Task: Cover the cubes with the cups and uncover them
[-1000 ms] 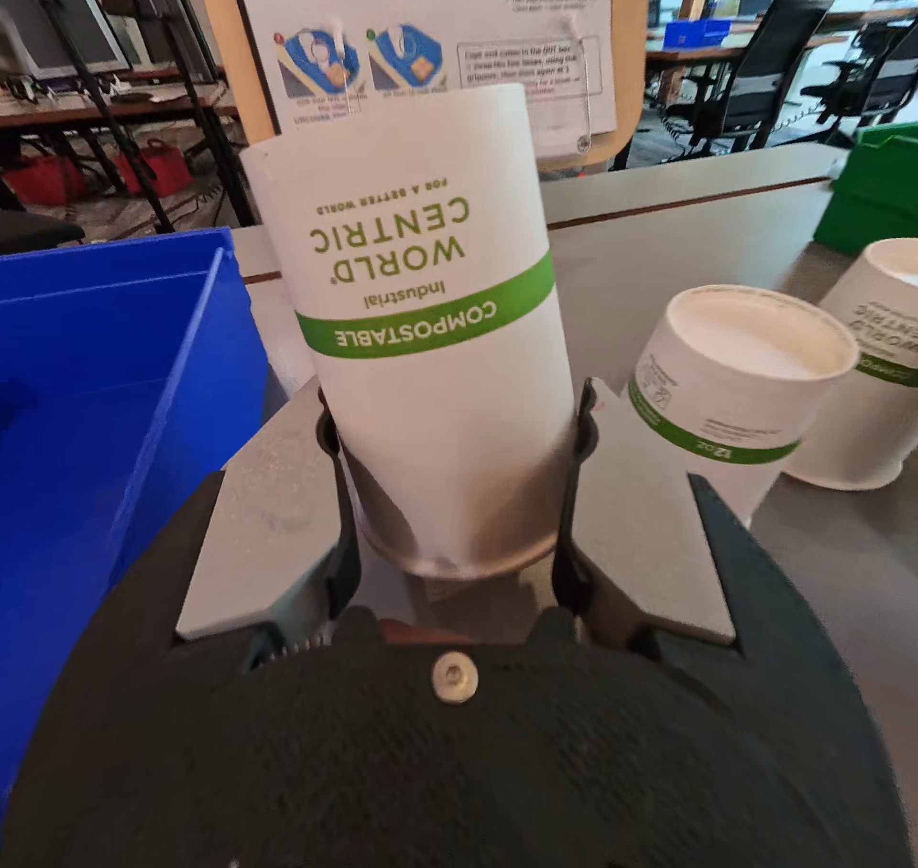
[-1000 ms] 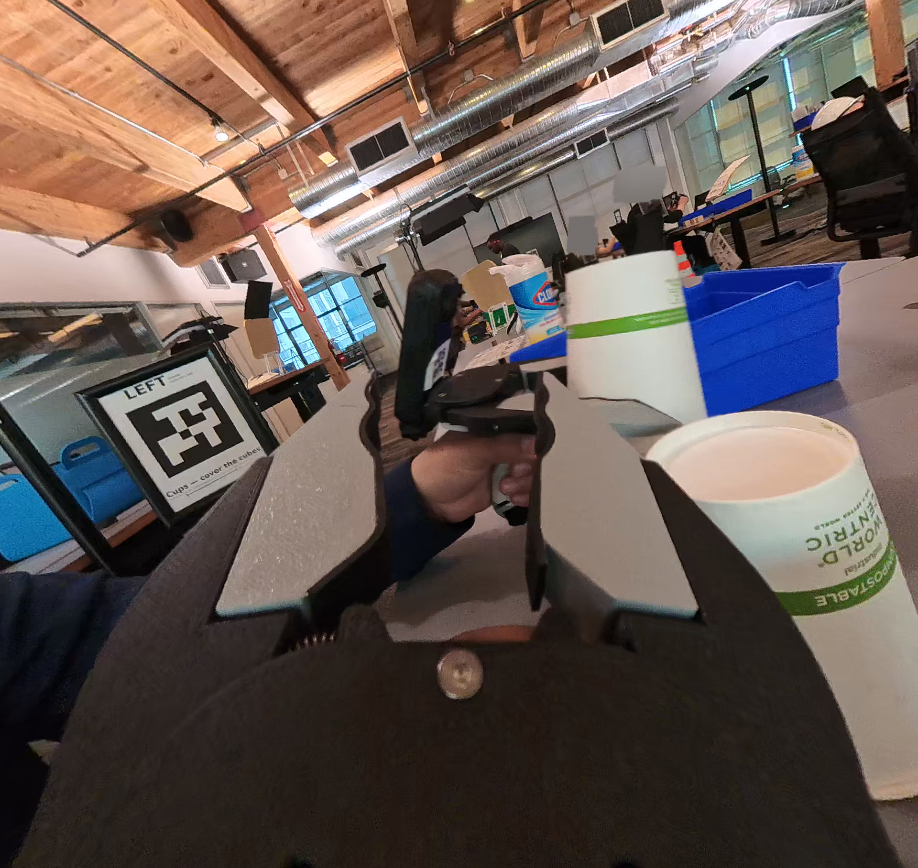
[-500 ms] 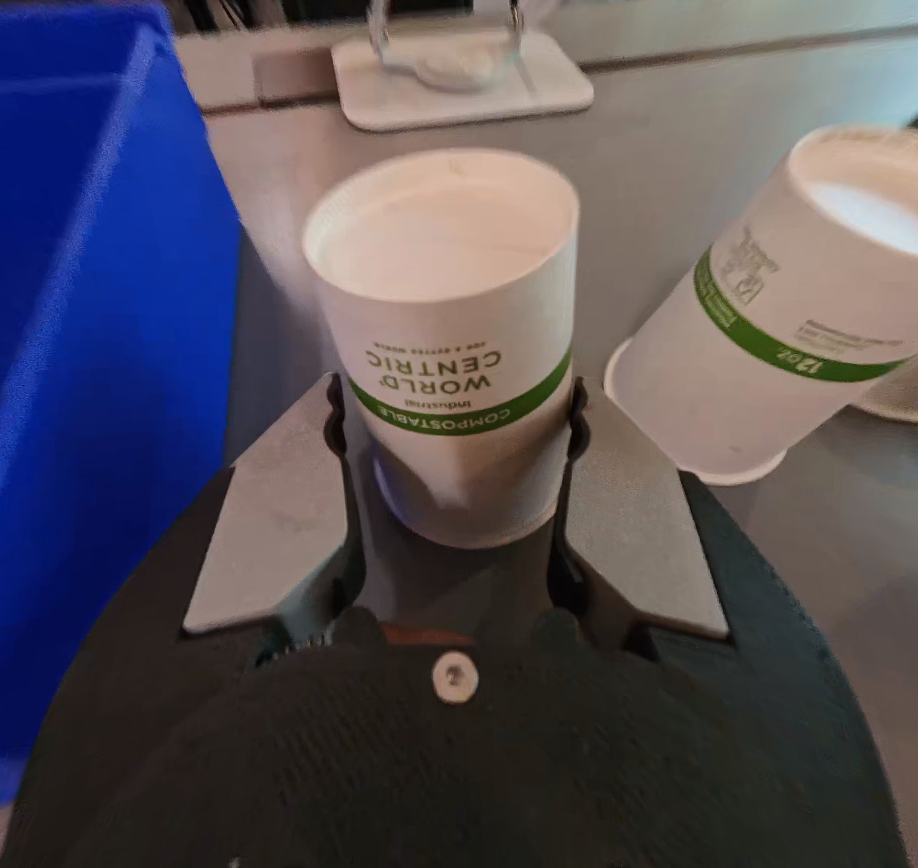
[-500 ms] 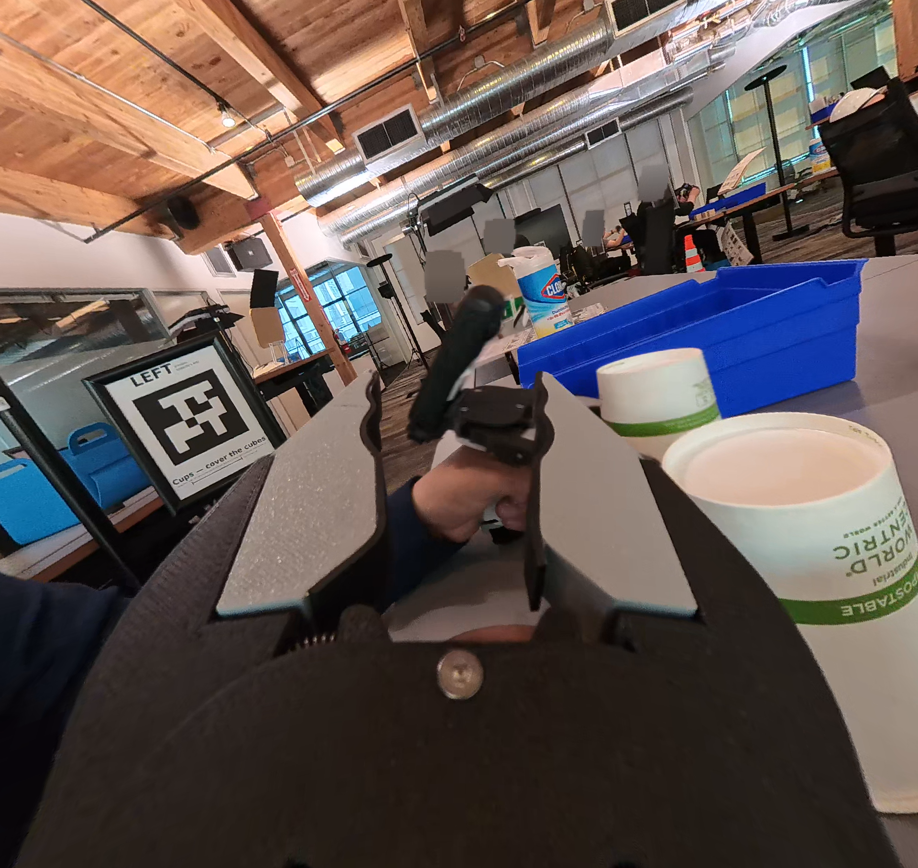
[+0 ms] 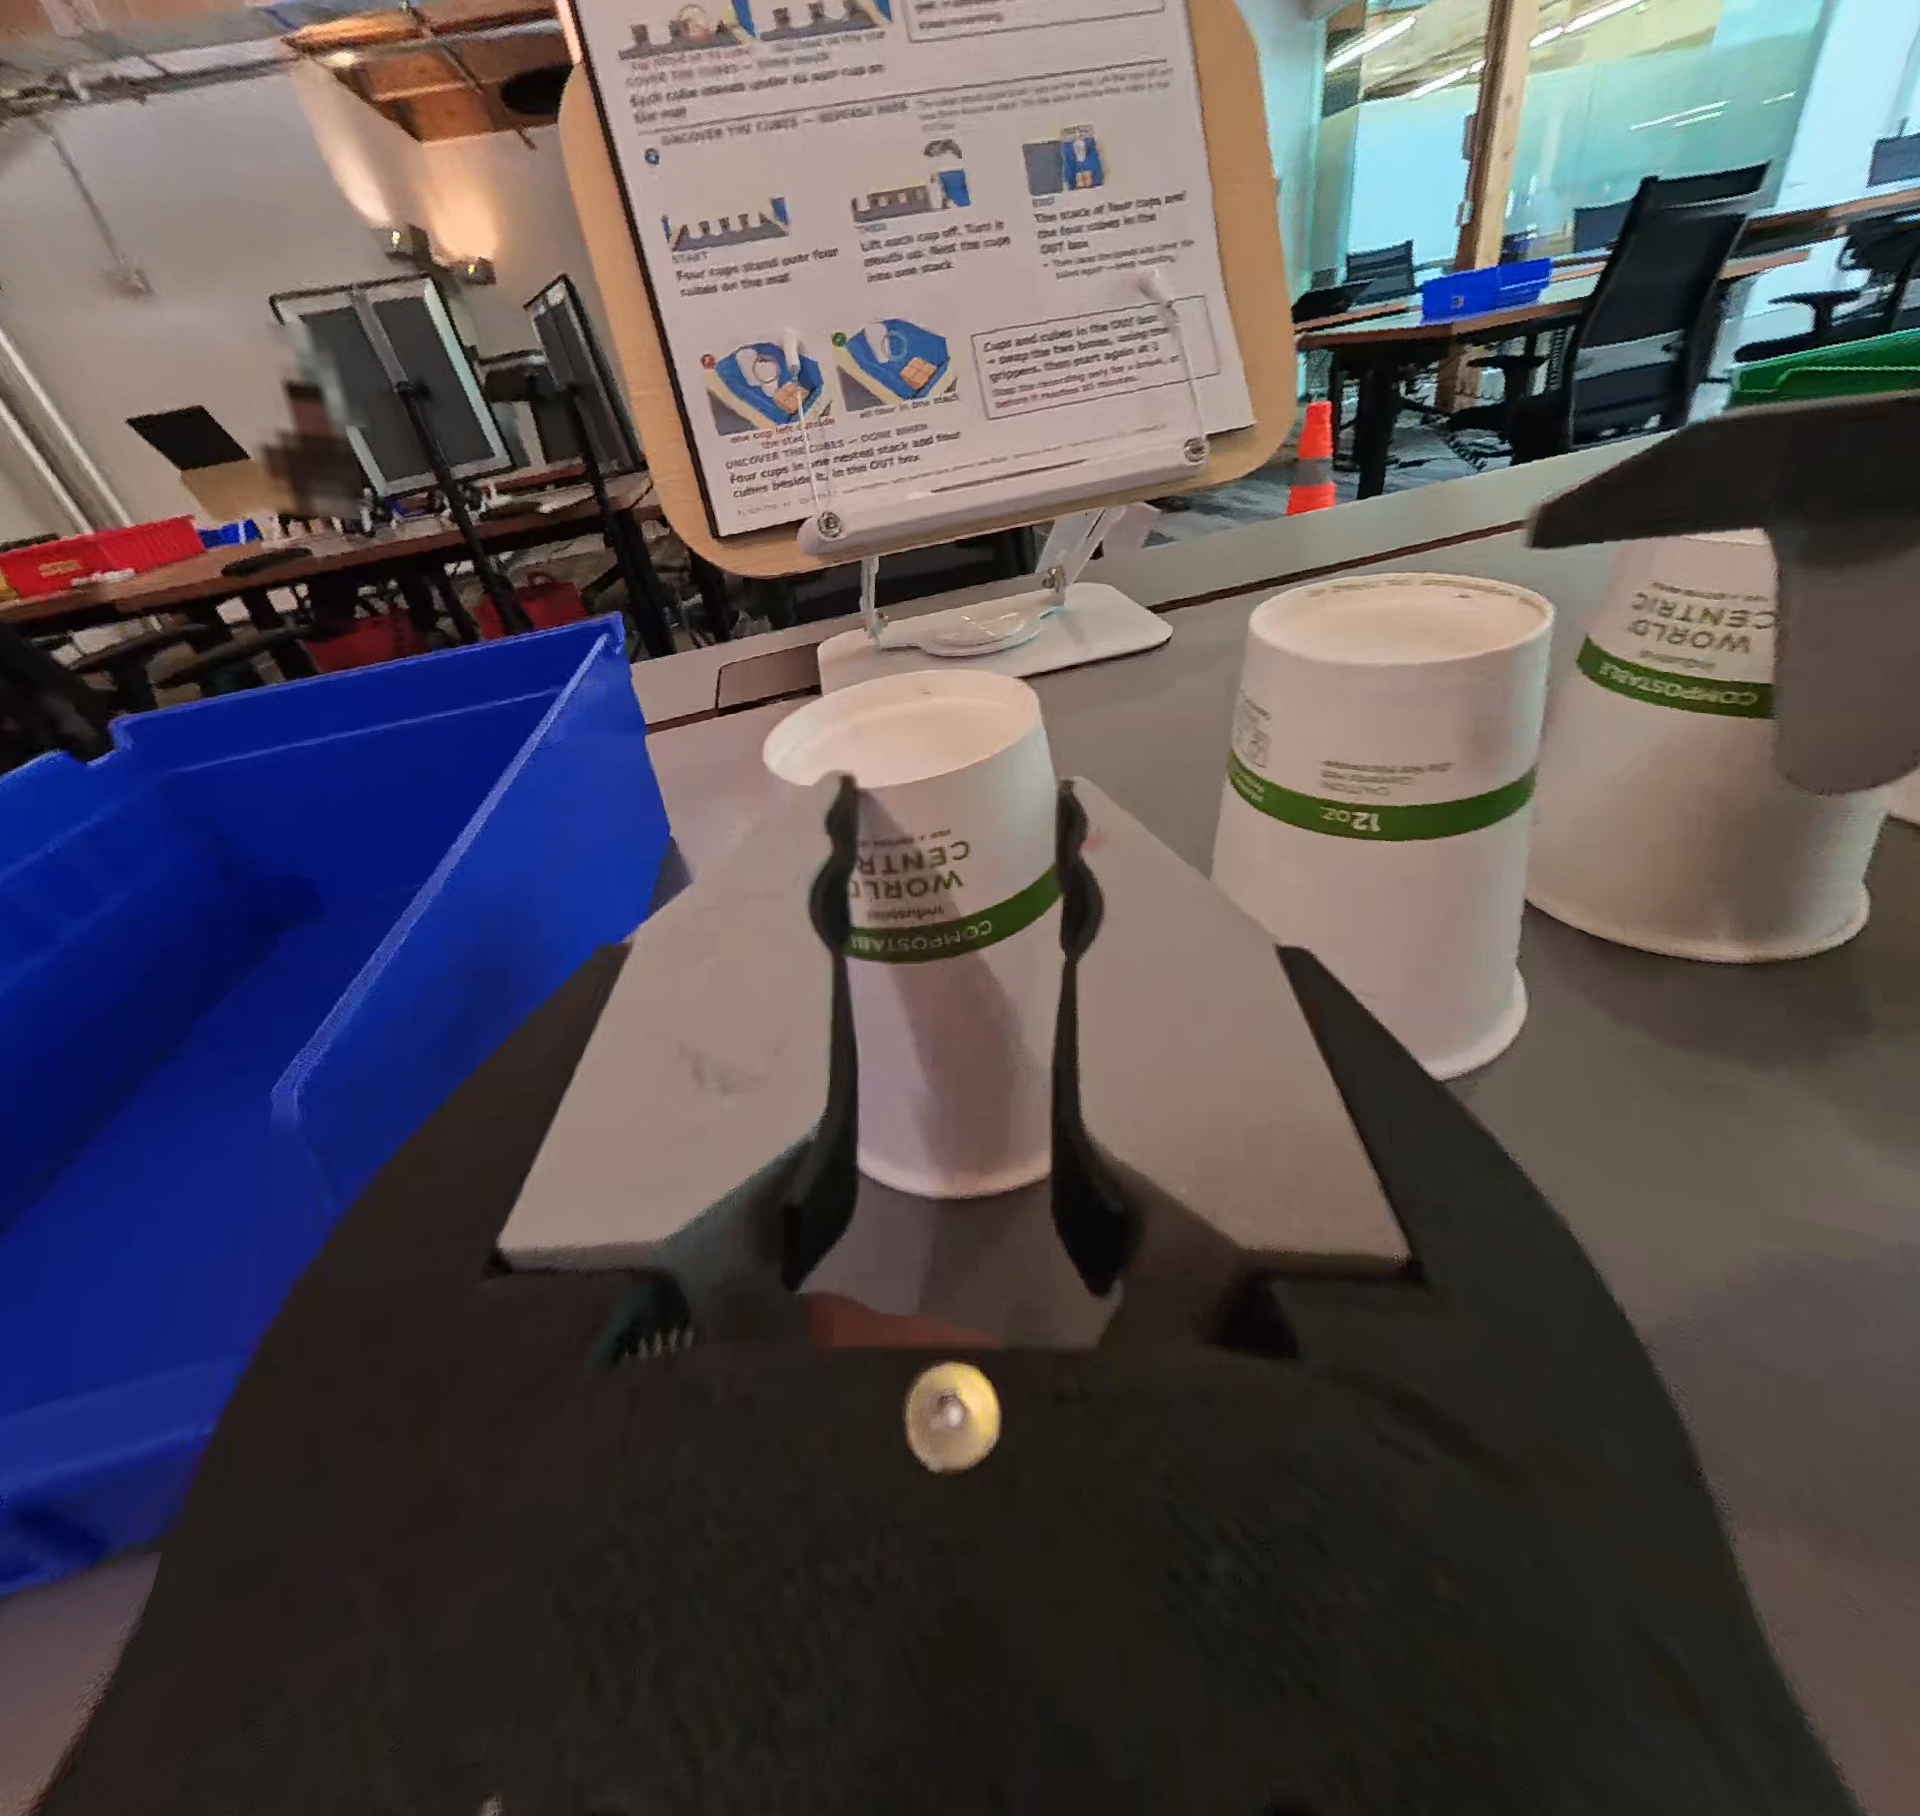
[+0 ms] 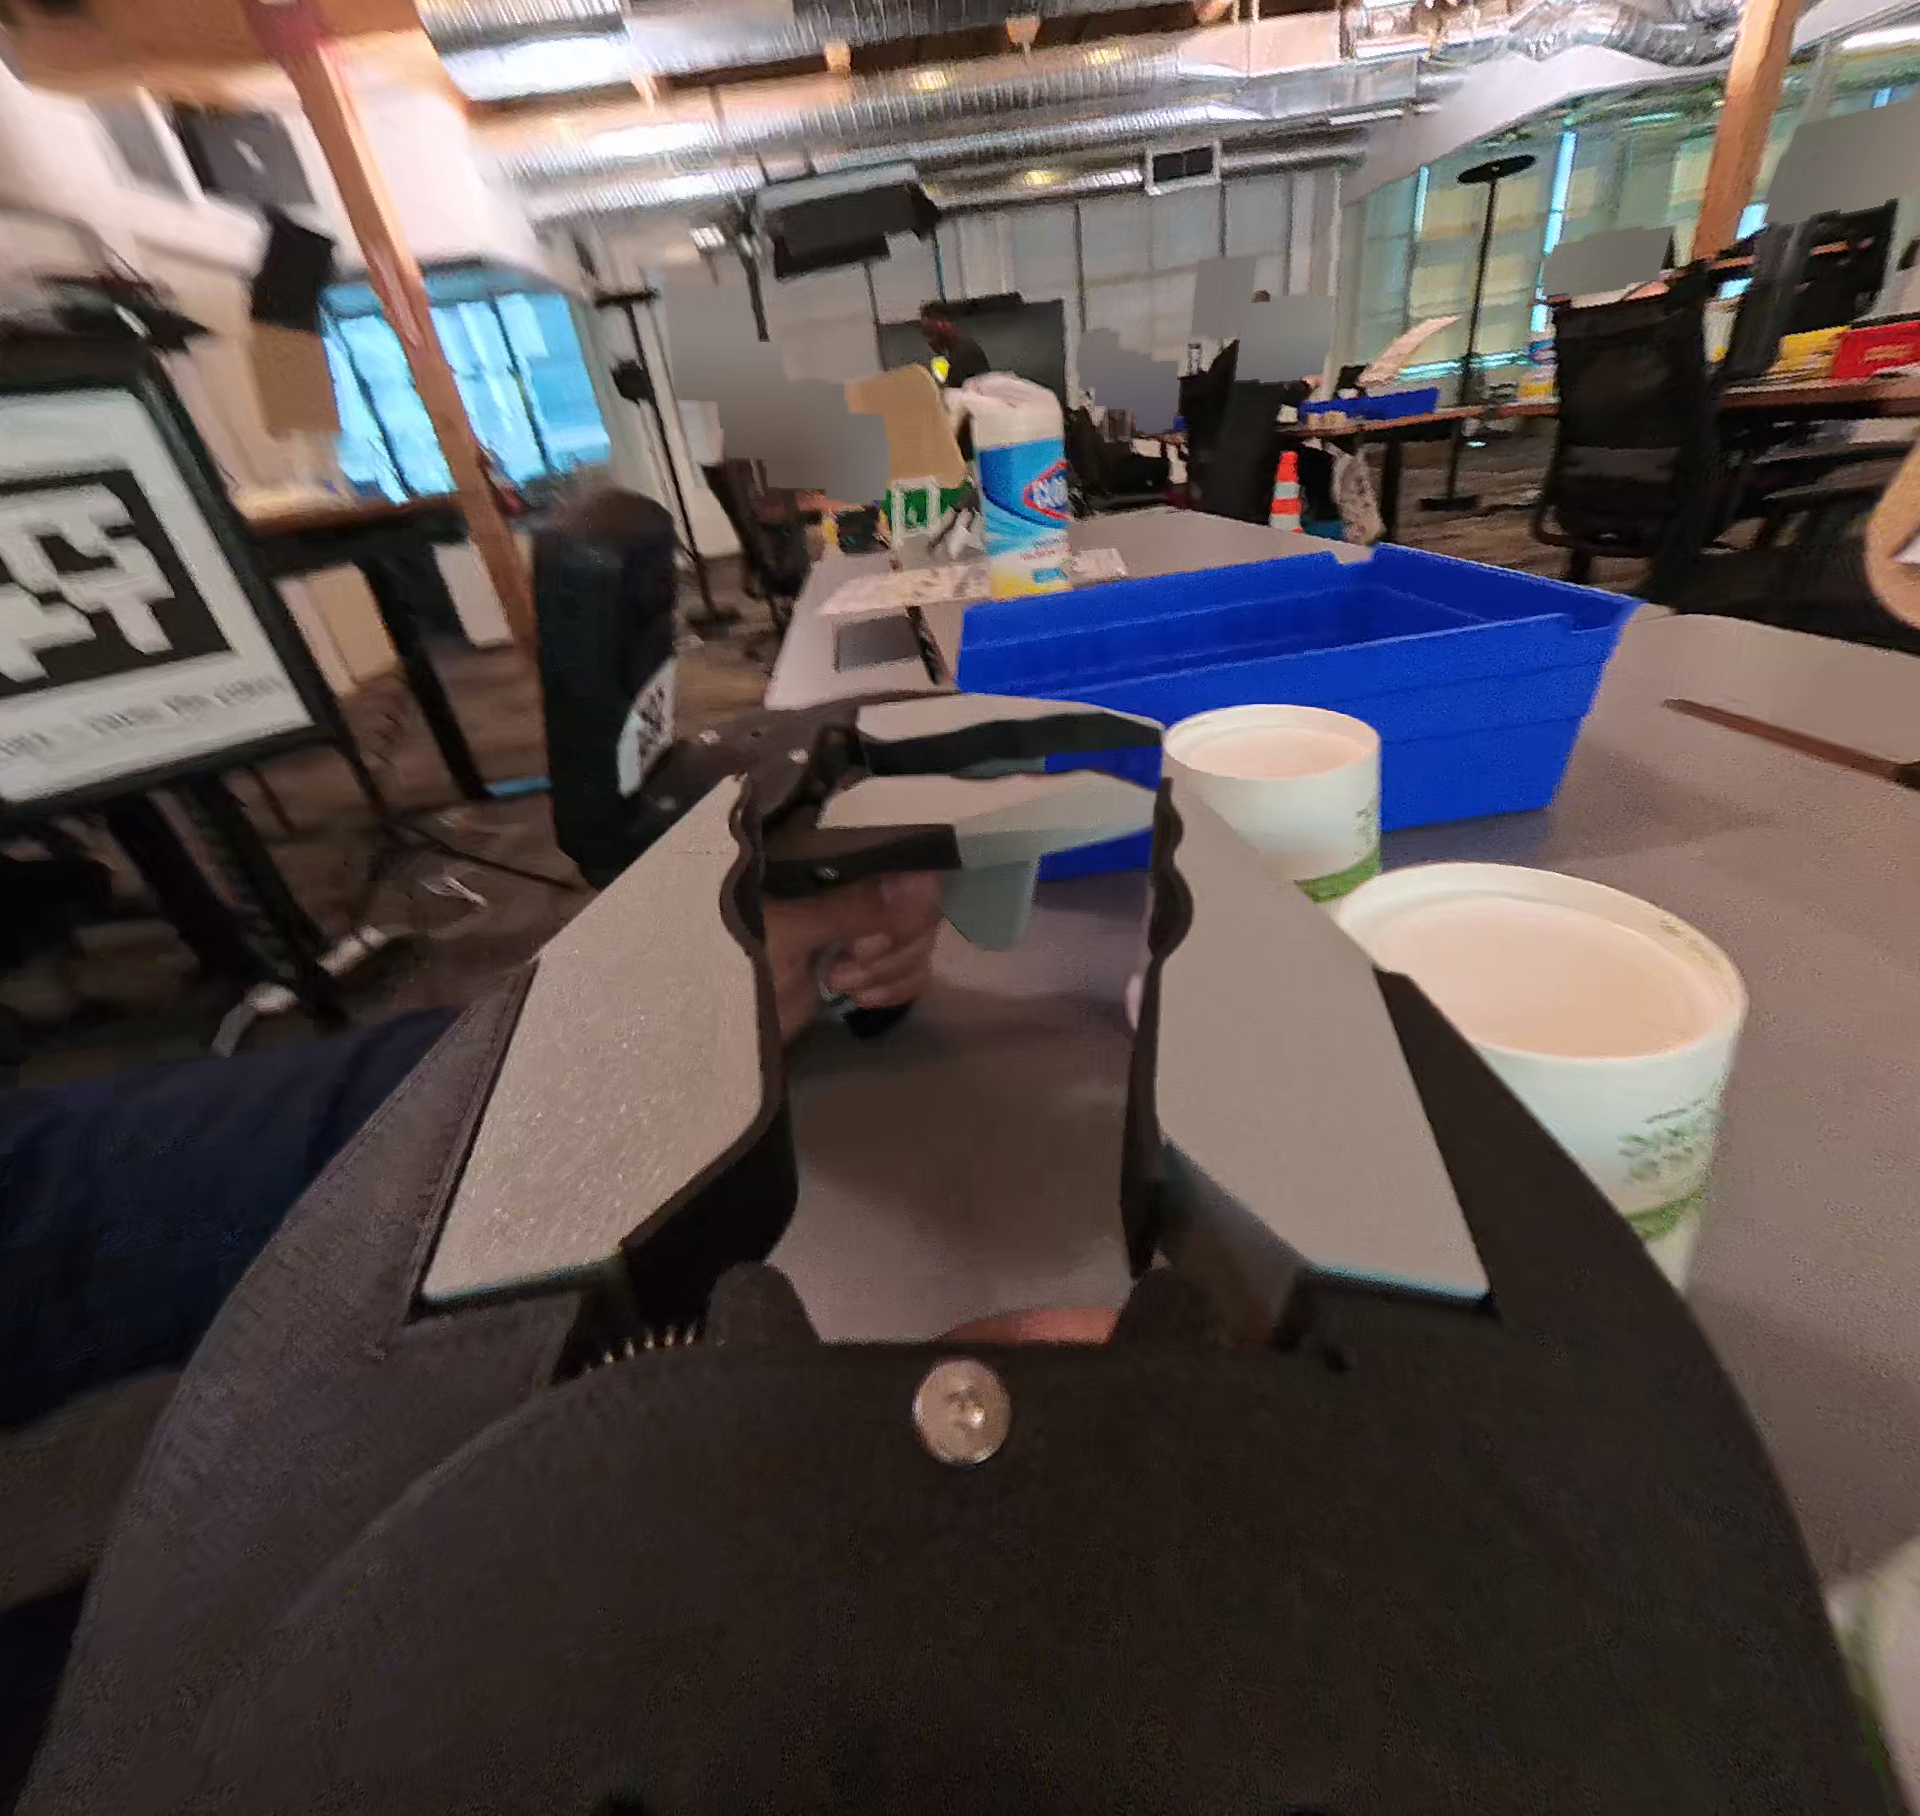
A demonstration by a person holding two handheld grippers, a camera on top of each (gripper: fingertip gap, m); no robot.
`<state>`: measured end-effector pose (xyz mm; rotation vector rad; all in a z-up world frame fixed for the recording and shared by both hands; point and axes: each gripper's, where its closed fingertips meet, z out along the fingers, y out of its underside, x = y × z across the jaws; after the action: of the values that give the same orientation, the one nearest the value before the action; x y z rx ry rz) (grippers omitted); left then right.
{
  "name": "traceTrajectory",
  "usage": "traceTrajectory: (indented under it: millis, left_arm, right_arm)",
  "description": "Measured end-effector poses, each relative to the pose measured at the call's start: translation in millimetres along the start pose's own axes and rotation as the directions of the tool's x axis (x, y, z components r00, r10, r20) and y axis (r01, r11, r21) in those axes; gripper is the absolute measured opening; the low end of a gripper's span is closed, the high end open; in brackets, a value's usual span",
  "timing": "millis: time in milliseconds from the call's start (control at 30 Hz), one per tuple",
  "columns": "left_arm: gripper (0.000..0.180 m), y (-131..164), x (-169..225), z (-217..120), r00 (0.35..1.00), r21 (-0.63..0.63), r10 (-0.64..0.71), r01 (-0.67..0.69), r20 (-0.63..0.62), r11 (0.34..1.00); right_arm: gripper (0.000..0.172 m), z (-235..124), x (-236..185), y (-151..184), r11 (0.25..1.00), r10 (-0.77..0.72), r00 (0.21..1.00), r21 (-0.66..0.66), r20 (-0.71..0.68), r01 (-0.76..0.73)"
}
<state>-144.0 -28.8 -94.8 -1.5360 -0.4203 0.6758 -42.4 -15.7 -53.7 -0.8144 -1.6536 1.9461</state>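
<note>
Grey table (image 5: 1662,1195) — left tool (image 5: 951,831) clear of upturned cup (image 5: 935,935).

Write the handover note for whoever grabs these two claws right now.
Left claw: open, empty. The nearest cup stands beyond its tips, mouth-down on the table, beside the blue bin.
Right claw: open, empty.
Two more cups stand mouth-down in the same row.
No cubes show, so they are probably under the cups and covering looks done.
Left: lift the cups off again.
</note>
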Motion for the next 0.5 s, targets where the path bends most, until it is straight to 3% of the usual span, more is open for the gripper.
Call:
traceTrajectory:
  millis: [133,267,400,500]
  left_arm:
    - [0.022,-10,21,-4,0.991,0.085,0.084,-0.075,-0.105,0.994]
    - [0.016,-11,41,-7,0.973,0.11,0.155,-0.138,-0.171,0.984]
    - [0.014,-9,51,-6,0.96,0.102,0.18,-0.161,-0.216,0.982]
    - [0.015,-9,55,-8,0.952,0.118,0.2,-0.177,-0.233,0.977]
  right_arm:
    - [0.073,-26,14,11,0.983,-0.165,0.974,-0.105,-0.153,0.15]
    - [0.068,-96,34,-5,0.981,-0.175,0.926,-0.138,-0.335,0.135]
    - [0.056,-188,79,-31,0.912,-0.357,0.751,-0.38,-0.556,0.152]
    - [0.059,-225,95,-24,0.854,-0.363,0.74,-0.52,-0.566,0.021]
